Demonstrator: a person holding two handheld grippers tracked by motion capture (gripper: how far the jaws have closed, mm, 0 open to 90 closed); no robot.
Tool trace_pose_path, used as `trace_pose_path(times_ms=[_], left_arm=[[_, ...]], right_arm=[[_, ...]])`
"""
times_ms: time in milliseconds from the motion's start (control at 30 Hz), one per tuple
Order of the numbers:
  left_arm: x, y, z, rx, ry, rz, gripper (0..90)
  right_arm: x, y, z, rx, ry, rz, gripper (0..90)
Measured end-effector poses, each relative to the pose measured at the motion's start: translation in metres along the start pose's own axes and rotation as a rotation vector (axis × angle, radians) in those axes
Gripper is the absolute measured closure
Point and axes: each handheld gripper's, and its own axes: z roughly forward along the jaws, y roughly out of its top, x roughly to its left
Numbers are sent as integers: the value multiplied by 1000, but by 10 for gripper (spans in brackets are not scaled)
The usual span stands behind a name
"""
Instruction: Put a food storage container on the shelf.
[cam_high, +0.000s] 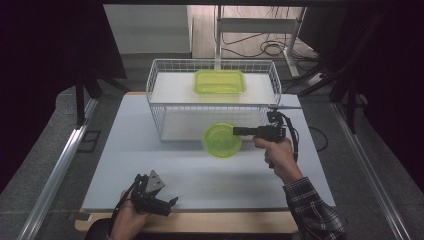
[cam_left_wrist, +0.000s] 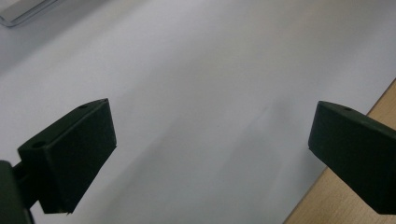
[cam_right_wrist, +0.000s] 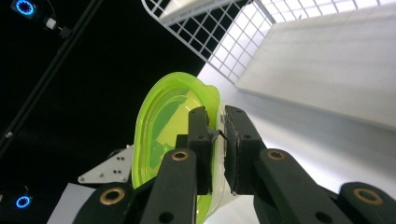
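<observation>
- The white desk (cam_high: 150, 165) lay broad and mostly bare between its near wooden edge and the wire basket (cam_high: 159, 102); the widest free stretch ran along the left and the front.
- The wire basket stood at the far middle of the desk, its front wall facing the person, with a strip of bare surface on either side.
- The right hand-held gripper (cam_high: 236, 131) pointed leftward just in front of the basket's front wall, held up off the desk.
- Its jaws were closed almost together, pinching the rim of a round green bowl (cam_high: 221, 140). In the right gripper view the rim (cam_right_wrist: 215, 135) sat clamped between the two black pads, with the bowl (cam_right_wrist: 163, 126) turned on edge to the left of them.
- In the high view the bowl hung just beside the basket's lower front, to the right of its middle.
- The left hand-held gripper (cam_high: 167, 205) sat low at the near left edge of the desk, well apart from the bowl. Its jaws stood wide apart with nothing between them, just bare desk (cam_left_wrist: 201, 93) and a sliver of wooden edge (cam_left_wrist: 373, 105).
- The bowl was translucent lime-green plastic, glossy, with a thin raised lip.
- A rectangular container (cam_high: 220, 81) of the same green plastic, with rounded corners, lay on a white shelf inside the basket.
- The basket was white wire in a fine square grid.
</observation>
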Motion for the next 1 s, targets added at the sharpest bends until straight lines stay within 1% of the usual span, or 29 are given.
trace_pose_path(times_ms=[300, 767, 1000], left_arm=[[1, 0, 1, 2, -1, -6, 0], [1, 0, 1, 9, 4, -6, 0], [1, 0, 2, 19, 2, -14, 2]], right_arm=[[10, 16, -15, -46, 6, 6, 811], [28, 41, -29, -96, 9, -11, 812], [40, 57, -35, -122, 5, -20, 812]])
